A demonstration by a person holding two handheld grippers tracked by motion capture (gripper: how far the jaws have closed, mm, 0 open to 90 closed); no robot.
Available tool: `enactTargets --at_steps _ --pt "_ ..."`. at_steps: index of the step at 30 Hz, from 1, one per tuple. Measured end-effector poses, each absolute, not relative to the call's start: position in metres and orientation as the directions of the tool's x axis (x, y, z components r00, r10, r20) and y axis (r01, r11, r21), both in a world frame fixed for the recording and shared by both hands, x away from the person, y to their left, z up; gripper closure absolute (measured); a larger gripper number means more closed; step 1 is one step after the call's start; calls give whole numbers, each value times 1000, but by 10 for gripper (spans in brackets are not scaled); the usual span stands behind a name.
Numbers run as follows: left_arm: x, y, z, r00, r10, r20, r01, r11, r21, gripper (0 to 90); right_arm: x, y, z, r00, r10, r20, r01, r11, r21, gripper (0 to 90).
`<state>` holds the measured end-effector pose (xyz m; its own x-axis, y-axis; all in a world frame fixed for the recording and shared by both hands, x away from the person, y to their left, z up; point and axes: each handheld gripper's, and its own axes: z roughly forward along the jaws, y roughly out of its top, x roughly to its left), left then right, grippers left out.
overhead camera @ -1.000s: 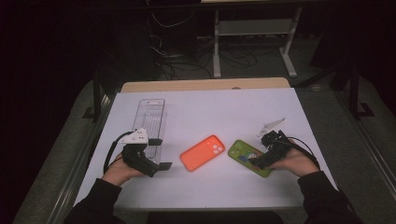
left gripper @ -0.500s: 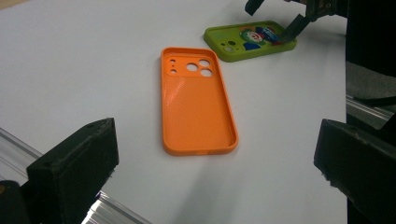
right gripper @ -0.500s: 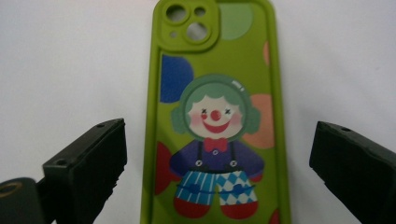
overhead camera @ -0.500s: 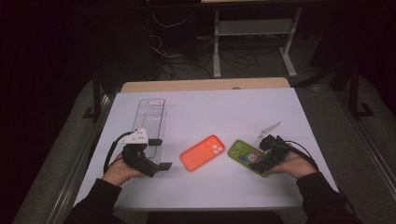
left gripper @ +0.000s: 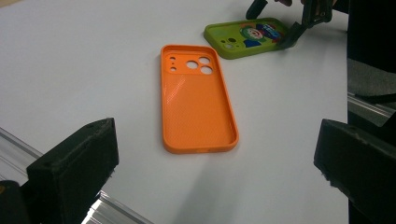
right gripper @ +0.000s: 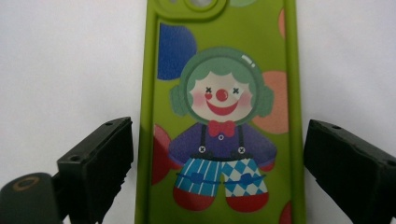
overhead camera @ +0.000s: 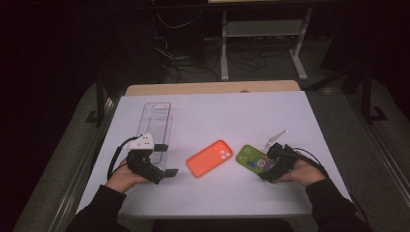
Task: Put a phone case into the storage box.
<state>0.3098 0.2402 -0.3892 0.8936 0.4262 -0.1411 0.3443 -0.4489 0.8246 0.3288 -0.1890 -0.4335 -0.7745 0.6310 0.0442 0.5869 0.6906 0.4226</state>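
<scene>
The right tongs have come down over the green phone case, their jaws just closing in but not yet pressing its edges. The case lies flat on the table, just right of the orange case; gripping and lifting remain. The left tongs wait apart, empty, left of the orange case.

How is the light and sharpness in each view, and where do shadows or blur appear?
High view: white table bright, room behind dark. Left gripper view: orange phone case sharp with a soft shadow, near black jaws blurred. Right gripper view: green clown-print phone case slightly soft, evenly lit, jaws out of focus.
</scene>
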Motion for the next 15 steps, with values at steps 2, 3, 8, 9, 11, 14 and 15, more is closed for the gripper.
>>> enactTargets --at_steps 2,3,8,9,11,14,15 --pt "310 240 -389 893 426 -142 345 -449 824 0 329 -189 -435 -776 629 44 586 694 418 91" --pt "310 240 -390 893 427 -142 345 -448 825 0 329 -189 -436 -776 629 46 588 695 415 96" --pt "309 239 -391 892 428 -144 347 -447 825 0 329 -190 -436 -774 632 41 588 693 417 126" --pt "309 239 -391 893 428 -141 345 -450 824 0 329 -190 -436 -777 629 34 583 697 417 127" --pt "309 239 -391 895 426 -135 341 -457 821 0 328 -190 -436 -777 629 31 582 698 416 129" --pt "309 239 -392 893 428 -137 346 -460 818 0 328 -190 -436 -775 631 30 584 697 417 136" --pt "309 238 -392 894 427 -138 346 -460 818 0 327 -190 -436 -774 633 28 584 696 417 140"
